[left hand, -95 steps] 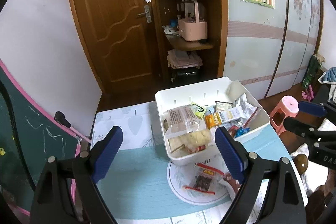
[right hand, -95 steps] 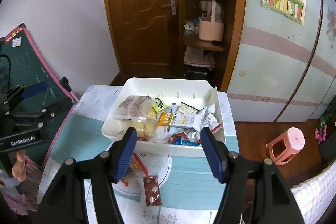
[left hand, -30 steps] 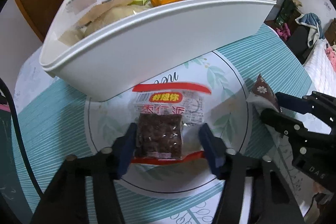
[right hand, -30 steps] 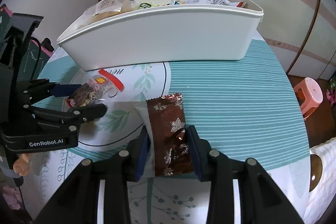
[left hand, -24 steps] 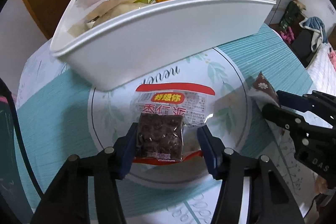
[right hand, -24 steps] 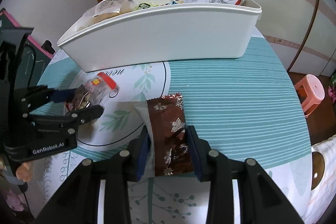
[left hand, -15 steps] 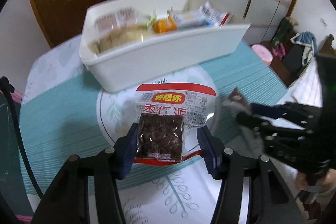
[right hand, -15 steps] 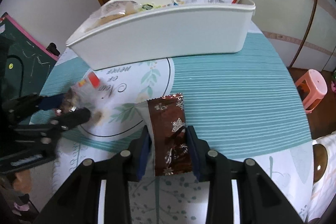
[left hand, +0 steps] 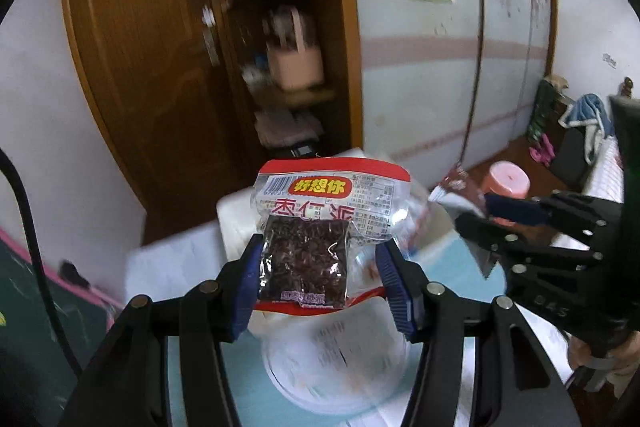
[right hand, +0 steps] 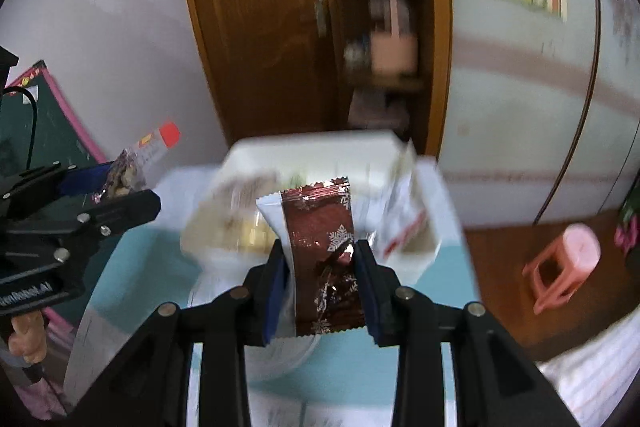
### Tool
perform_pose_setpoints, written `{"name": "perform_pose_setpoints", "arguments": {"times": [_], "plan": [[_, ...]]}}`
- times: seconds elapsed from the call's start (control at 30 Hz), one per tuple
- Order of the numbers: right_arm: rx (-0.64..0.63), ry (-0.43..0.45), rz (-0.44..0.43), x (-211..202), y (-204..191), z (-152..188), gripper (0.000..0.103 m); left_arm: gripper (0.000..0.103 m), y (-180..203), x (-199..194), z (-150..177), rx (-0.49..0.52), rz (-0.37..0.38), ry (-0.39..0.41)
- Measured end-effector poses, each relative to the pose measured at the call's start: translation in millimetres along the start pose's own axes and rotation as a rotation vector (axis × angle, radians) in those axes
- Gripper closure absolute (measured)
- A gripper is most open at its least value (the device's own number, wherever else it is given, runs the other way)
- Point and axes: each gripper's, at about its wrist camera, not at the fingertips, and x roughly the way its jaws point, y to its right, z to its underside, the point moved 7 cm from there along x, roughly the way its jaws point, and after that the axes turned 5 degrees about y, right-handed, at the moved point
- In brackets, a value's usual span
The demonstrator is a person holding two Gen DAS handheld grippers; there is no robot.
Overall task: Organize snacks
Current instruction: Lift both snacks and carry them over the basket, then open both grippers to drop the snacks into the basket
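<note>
My left gripper (left hand: 320, 281) is shut on a clear red-edged snack packet (left hand: 320, 223) with dark filling, held up in the air above the table. My right gripper (right hand: 322, 283) is shut on a brown foil snack bar (right hand: 324, 259) with snowflake prints, also lifted. The white snack bin (right hand: 320, 155) full of packets sits blurred behind and below both. In the left wrist view the right gripper (left hand: 492, 215) shows at the right with the brown bar (left hand: 460, 187). In the right wrist view the left gripper (right hand: 104, 195) shows at the left with its packet (right hand: 148, 151).
A round table with a teal striped cloth (right hand: 132, 267) and a white round mat (left hand: 336, 367) lies below. A wooden door and shelf unit (left hand: 280, 27) stand behind. A pink stool (right hand: 568, 267) is on the floor at the right. A green chalkboard (right hand: 40, 131) leans at the left.
Both grippers have lifted their snacks off the table and tilted up; the bin now sits lower and farther in view. The views are motion-blurred.
</note>
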Motion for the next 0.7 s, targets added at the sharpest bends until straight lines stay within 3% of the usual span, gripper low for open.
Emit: {"name": "perform_pose_setpoints", "arguments": {"times": [0.2,0.4,0.47,0.5,0.53,0.6,0.7], "plan": [[-0.006,0.089,0.045,3,7,-71,0.069,0.048,-19,29,-55,-0.058,-0.046,0.005],[-0.004,0.009,0.094,56,21,-81,0.068,0.045,-43,80,-67,-0.104,-0.105,-0.008],[-0.001,-0.041,0.114,80,25,-74,0.067,0.029,-49,95,-59,-0.128,-0.082,-0.027],[-0.002,-0.081,0.109,93,27,-66,0.065,0.009,-54,104,-52,-0.157,-0.076,-0.045],[0.000,-0.119,0.101,103,27,-57,0.063,0.003,-59,110,-45,-0.177,-0.076,-0.052],[0.012,-0.187,0.083,120,28,-39,0.057,0.002,-66,125,-28,-0.217,-0.060,-0.082],[0.007,-0.218,0.074,130,28,-18,0.049,0.002,-70,139,7,-0.255,-0.041,-0.159]]}}
